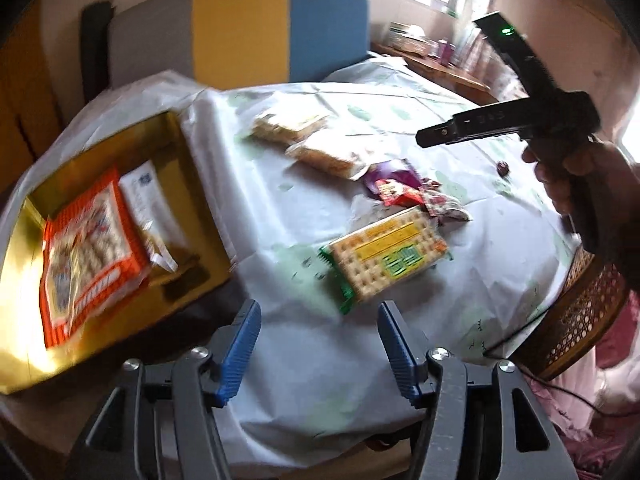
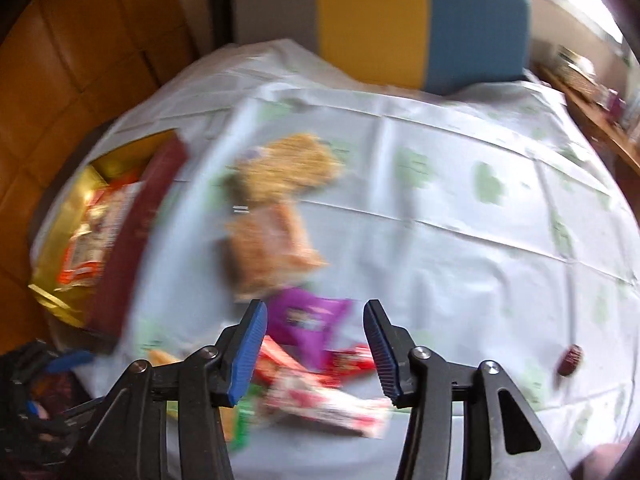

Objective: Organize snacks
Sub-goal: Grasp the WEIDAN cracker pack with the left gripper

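Note:
My left gripper is open and empty above the near part of the white tablecloth. Just beyond its fingers lies a cracker pack with green ends. Farther off are two pale biscuit packs and a small heap of purple and red packets. A gold box at the left holds an orange packet and a white one. My right gripper hangs open over the purple packet and the red packets, gripping nothing. In the left wrist view a hand holds the right gripper above the table at the upper right.
A chair with a grey, yellow and blue back stands behind the table. A wicker stool with a black cable sits at the right edge. A small dark red sweet lies alone at the right. The box's dark red wall rises at the left.

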`<state>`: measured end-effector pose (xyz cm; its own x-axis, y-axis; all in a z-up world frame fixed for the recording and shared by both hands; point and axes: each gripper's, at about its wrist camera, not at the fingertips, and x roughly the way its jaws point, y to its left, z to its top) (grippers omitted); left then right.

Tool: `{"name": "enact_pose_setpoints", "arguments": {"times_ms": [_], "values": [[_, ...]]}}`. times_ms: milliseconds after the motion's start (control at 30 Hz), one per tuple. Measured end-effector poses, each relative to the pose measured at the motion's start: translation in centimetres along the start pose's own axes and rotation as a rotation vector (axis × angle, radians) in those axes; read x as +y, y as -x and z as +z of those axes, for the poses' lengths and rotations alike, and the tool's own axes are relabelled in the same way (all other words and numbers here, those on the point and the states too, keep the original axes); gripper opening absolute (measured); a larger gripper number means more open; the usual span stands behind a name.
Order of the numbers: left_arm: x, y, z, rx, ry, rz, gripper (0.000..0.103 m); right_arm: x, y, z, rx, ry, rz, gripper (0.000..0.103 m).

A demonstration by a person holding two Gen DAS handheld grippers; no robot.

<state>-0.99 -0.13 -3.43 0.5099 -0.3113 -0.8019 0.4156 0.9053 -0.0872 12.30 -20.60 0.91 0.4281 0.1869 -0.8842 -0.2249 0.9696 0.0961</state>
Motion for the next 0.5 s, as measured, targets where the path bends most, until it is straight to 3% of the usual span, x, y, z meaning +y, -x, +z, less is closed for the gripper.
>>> {"name": "enact_pose_setpoints", "arguments": {"times_ms": [233,300,500], "values": [[-3.2,-1.8,1.9,0.035,-0.206,-0.018,0.075,-5.4,-1.4,-0.7,0.051,-0.224,-0.039,0.052],[-4.0,-2.6,2.3,0.051,-0.27,-0.035,0.08,-5.8,-1.5,-0.7,0.057,-0.245,-0.019,0.052],[-5.6,-5.1,3.6,0.099,-0.416,-0.066,0.081,-5.2,-1.6,-0.6,0.064,-0.223,0.0,0.053]]}}
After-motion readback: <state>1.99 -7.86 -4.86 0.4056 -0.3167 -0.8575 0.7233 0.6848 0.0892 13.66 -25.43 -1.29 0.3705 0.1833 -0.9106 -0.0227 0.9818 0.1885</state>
